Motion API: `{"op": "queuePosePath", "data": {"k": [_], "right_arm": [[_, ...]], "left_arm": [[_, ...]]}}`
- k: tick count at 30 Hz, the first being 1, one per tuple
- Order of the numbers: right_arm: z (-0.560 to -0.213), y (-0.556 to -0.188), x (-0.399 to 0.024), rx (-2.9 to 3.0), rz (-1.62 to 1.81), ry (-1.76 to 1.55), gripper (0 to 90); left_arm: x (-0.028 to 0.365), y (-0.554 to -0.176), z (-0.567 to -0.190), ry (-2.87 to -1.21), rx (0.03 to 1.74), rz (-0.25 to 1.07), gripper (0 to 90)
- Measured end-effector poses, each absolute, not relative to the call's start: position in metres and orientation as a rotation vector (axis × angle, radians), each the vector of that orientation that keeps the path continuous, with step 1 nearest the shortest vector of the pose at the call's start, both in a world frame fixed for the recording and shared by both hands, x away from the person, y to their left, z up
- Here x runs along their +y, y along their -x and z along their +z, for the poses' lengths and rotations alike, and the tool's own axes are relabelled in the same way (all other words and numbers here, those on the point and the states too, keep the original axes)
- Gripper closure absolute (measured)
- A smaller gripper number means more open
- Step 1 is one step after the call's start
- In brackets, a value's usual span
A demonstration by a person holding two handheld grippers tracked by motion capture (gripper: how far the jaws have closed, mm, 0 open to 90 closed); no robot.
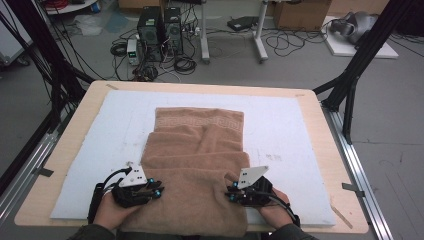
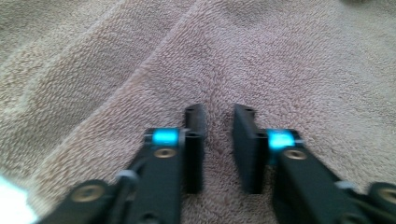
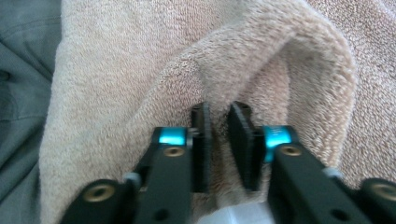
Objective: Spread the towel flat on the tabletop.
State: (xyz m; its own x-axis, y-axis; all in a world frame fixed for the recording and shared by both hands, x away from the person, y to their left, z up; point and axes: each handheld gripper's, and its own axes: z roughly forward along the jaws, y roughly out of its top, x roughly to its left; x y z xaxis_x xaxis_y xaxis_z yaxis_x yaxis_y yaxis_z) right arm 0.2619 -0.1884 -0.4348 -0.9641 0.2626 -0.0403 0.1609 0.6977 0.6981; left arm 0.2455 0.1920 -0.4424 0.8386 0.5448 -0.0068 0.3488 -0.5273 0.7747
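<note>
Two black two-jaw grippers with blue-lit joints work the near end of a tan terry-cloth towel (image 1: 197,165), which lies partly folded along the middle of a pale blue foam mat (image 1: 280,130) and hangs over the mat's near edge toward the person. At the towel's near left corner, the left gripper (image 1: 156,192) presses onto flat cloth, its jaws a narrow gap apart with only a low ridge of pile between them; whether the pads pinch it cannot be told. At the towel's near right edge, the right gripper (image 1: 231,192) stands with its jaws nearly together astride a raised fold of the same cloth. Beneath the mat sits a light wooden table (image 1: 320,107). Beyond the table's far edge, black computer towers (image 1: 161,32) and loose cables (image 1: 185,62) crowd the grey floor
</note>
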Motion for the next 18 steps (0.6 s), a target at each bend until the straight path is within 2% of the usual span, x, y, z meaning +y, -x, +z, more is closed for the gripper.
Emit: {"op": "queuePosePath", "data": {"k": [1,3,12,14,16,18], "right_arm": [[-0.435,-0.262,-0.191,2.783,1.124,-0.343,84.9],[-0.435,-0.261,-0.192,2.823,1.127,-0.324,85.2],[-0.432,-0.237,-0.203,2.877,1.182,-0.272,85.3],[-0.428,-0.230,-0.205,2.888,1.194,-0.256,85.1],[-0.423,-0.224,-0.206,2.888,1.235,-0.227,81.9],[-0.415,-0.222,-0.208,2.849,1.287,-0.228,77.2]], "left_arm": [[0.191,-0.243,-0.442,-2.182,0.644,0.310,83.3],[0.190,-0.239,-0.441,-2.190,0.638,0.334,84.8],[0.197,-0.199,-0.435,-2.218,0.588,0.243,85.1],[0.196,-0.187,-0.432,-2.223,0.567,0.220,84.0],[0.197,-0.180,-0.425,-2.214,0.550,0.212,77.3],[0.199,-0.180,-0.416,-2.190,0.543,0.229,75.3]]}}
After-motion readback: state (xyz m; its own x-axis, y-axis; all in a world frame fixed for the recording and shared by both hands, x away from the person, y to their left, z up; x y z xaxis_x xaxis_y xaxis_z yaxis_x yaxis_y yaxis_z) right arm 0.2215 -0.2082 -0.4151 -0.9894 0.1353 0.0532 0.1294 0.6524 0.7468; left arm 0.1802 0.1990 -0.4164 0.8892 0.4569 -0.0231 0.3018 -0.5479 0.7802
